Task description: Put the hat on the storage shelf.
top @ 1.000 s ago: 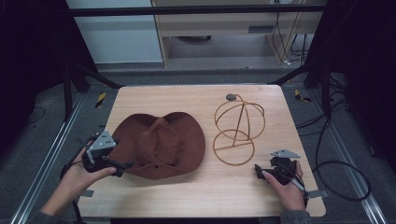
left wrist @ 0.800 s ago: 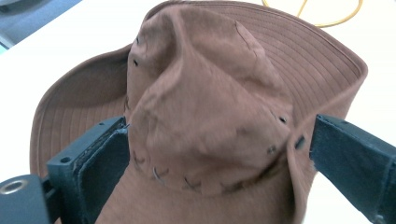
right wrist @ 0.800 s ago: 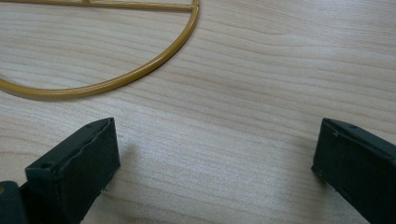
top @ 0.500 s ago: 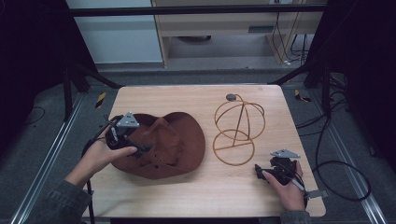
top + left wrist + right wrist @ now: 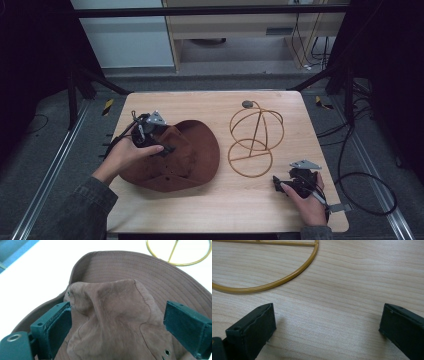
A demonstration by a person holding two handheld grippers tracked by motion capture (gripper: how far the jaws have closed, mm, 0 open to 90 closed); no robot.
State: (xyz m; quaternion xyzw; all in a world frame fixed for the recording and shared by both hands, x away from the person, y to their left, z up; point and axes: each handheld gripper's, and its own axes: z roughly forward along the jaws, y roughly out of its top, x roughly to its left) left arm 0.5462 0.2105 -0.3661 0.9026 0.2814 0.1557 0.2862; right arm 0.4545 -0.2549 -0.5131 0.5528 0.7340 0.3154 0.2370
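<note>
- While the left gripper [image 5: 165,146] hangs over the brown hat [image 5: 192,160], its 2 jaws stand spread wide, released, with the crown [image 5: 112,315] of the hat rising between them.
- Seen from the left gripper view, the left jaw's pad sits just beside the crown's creased edge, and the right pad [image 5: 186,327] stands apart from the fabric; whether either pad presses the suede cannot be told.
- Beyond those jaws the stitched brim [image 5: 150,275] curves away, and past the brim lies the ring base of the gold wire hat stand [image 5: 175,257].
- From the high view, the hat lies flat on the wooden table [image 5: 210,210], under the left gripper, with the person's left hand [image 5: 127,155] around that gripper.
- To the right of the hat, near but apart from it, stands the hat stand [image 5: 255,137], a wire globe on a ring foot.
- At the table's near right corner the right gripper [image 5: 280,184] rests low over bare wood, jaws released and wide, grasping nothing.
- Ahead of the right gripper's jaws, the right gripper view shows an arc of the stand's ring [image 5: 287,277] on the wood, well clear of both pads.
</note>
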